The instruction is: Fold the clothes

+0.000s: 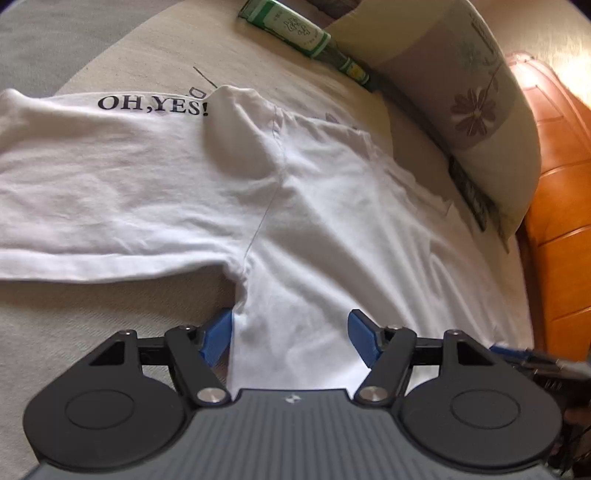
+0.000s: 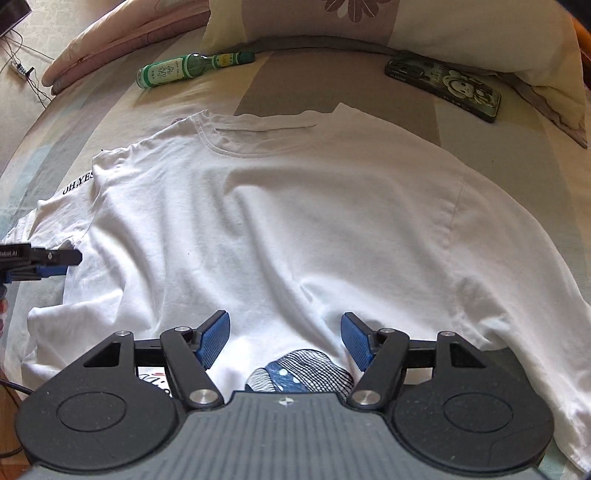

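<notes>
Right gripper (image 2: 284,343) fingers wide over white T-shirt (image 2: 295,221) hem; left gripper (image 1: 291,341) wide at armpit. Shirt lies spread on bed (image 2: 110,107), sleeves out; no fold visible.

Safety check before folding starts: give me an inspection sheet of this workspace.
Surface: bed sheet, beige with grey bands.
Job's things: white T-shirt spread flat, collar toward the pillows; left sleeve printed "OH,YES!".
Clutter: green glass bottle lying on its side; phone in cartoon case beside the floral pillow; pink folded bedding.
Grippers: left gripper open at the sleeve seam; right gripper open over the hem.
Cables: wires and power strip far left.
Surroundings: wooden headboard.
</notes>
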The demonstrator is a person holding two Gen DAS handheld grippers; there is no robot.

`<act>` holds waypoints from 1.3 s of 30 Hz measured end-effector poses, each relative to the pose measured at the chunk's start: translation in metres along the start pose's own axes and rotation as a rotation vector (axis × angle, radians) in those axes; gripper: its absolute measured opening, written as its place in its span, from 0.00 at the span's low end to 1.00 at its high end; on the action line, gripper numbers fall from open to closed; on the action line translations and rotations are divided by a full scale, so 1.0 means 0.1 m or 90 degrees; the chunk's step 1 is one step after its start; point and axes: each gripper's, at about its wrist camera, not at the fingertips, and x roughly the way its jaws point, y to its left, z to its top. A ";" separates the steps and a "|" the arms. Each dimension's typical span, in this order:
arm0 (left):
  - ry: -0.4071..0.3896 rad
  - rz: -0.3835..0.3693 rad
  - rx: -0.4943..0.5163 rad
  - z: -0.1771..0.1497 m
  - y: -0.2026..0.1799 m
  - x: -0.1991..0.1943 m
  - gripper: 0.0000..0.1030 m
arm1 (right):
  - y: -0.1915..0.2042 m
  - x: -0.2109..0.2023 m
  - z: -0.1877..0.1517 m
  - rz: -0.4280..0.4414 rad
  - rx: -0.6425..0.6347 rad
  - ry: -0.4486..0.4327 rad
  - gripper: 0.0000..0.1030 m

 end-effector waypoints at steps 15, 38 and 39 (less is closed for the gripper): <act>-0.012 -0.126 -0.140 -0.03 0.21 0.08 0.62 | -0.11 -0.06 -0.10 0.007 0.030 -0.004 0.71; 0.070 0.162 0.173 -0.01 -0.30 -0.27 0.08 | -0.24 -0.24 -0.34 -0.013 0.091 0.010 0.71; 0.069 0.164 0.201 -0.04 -0.42 -0.26 0.11 | -0.25 -0.25 -0.40 -0.007 0.102 0.018 0.71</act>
